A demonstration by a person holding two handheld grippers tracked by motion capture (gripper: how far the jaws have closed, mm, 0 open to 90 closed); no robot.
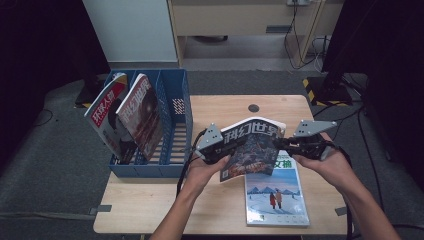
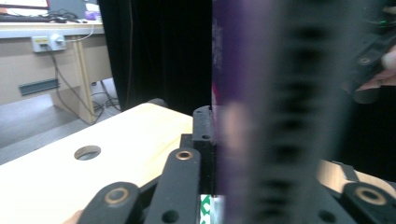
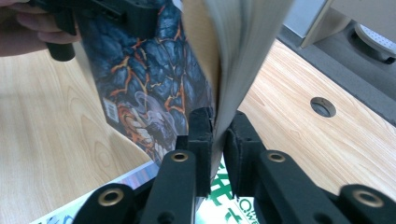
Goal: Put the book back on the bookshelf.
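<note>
A dark-covered magazine (image 1: 252, 147) with a white Chinese title is held upright, slightly tilted, above the wooden table (image 1: 150, 200). My left gripper (image 1: 226, 151) is shut on its left edge; in the left gripper view one black finger (image 2: 204, 135) presses against the blurred purple spine (image 2: 261, 116). At the opposite edge, my right gripper (image 1: 281, 144) is shut on the page block (image 3: 233, 56), which is pinched between its jaws (image 3: 218, 128). The lava-patterned cover (image 3: 149, 84) faces left in the right gripper view, where the other hand shows at top left.
Under the held magazine, a second one (image 1: 275, 192) with a snowy cover lies flat on the table. A blue file rack (image 1: 175, 100) at the table's left holds two leaning magazines (image 1: 107, 112) (image 1: 142, 112). A cable hole (image 1: 254, 108) sits near the far edge.
</note>
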